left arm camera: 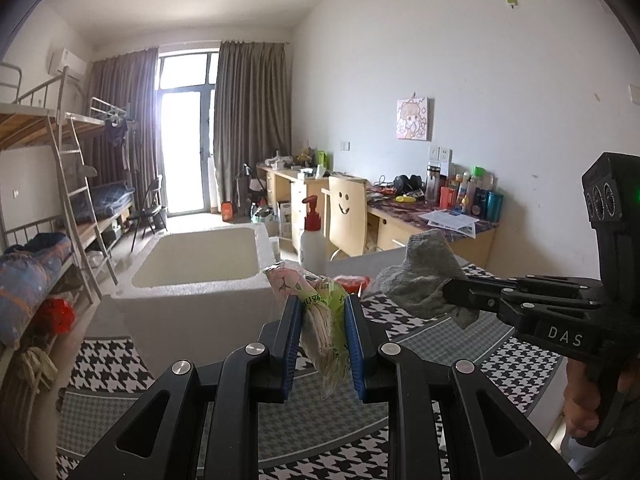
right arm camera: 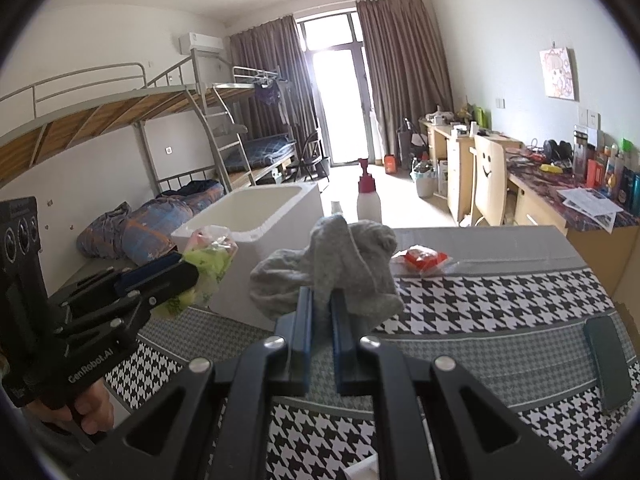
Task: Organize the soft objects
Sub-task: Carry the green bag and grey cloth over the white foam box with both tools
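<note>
My left gripper [left arm camera: 323,308] is shut on a green and pink plastic packet [left arm camera: 320,312] and holds it above the houndstooth cloth; the same gripper [right arm camera: 188,276] with the packet [right arm camera: 210,264] shows at the left of the right wrist view. My right gripper [right arm camera: 322,300] is shut on a bunched grey sock [right arm camera: 340,264], lifted off the table. The sock [left arm camera: 424,276] hangs from that gripper [left arm camera: 452,292] at the right in the left wrist view. A white foam box [left arm camera: 200,264] stands open just beyond the packet, also seen as a white foam box [right arm camera: 256,216].
A red-wrapped packet [right arm camera: 424,258] lies on the table [right arm camera: 500,320] past the sock. A white pump bottle [left arm camera: 312,236] stands beside the box. A dark flat object [right arm camera: 604,360] rests on the cloth at right. Bunk beds [right arm camera: 160,140] line the left, desks [right arm camera: 560,200] the right wall.
</note>
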The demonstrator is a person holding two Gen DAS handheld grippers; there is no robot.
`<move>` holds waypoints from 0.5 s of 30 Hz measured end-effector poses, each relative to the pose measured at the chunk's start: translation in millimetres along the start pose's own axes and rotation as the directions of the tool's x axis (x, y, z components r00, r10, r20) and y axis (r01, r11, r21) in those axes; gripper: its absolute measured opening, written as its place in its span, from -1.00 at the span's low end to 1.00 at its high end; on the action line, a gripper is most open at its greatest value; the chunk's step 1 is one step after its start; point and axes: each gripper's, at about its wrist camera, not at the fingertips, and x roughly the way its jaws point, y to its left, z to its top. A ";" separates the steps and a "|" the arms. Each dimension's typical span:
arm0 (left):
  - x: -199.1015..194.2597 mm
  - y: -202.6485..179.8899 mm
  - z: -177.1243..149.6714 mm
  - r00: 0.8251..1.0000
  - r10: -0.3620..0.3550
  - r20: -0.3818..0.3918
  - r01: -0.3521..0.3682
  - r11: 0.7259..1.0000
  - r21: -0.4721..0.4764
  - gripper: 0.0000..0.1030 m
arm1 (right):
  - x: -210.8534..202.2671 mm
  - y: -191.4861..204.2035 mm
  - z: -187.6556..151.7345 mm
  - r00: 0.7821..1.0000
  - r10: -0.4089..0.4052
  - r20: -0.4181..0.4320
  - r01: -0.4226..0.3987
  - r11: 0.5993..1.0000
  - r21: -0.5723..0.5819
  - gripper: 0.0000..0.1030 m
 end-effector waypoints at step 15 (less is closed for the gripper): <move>5.6 4.1 12.4 1.000 -0.006 0.011 0.006 1.000 0.006 -0.55 | 5.7 1.3 16.8 1.000 -0.008 0.017 0.008 1.000 -0.010 -0.79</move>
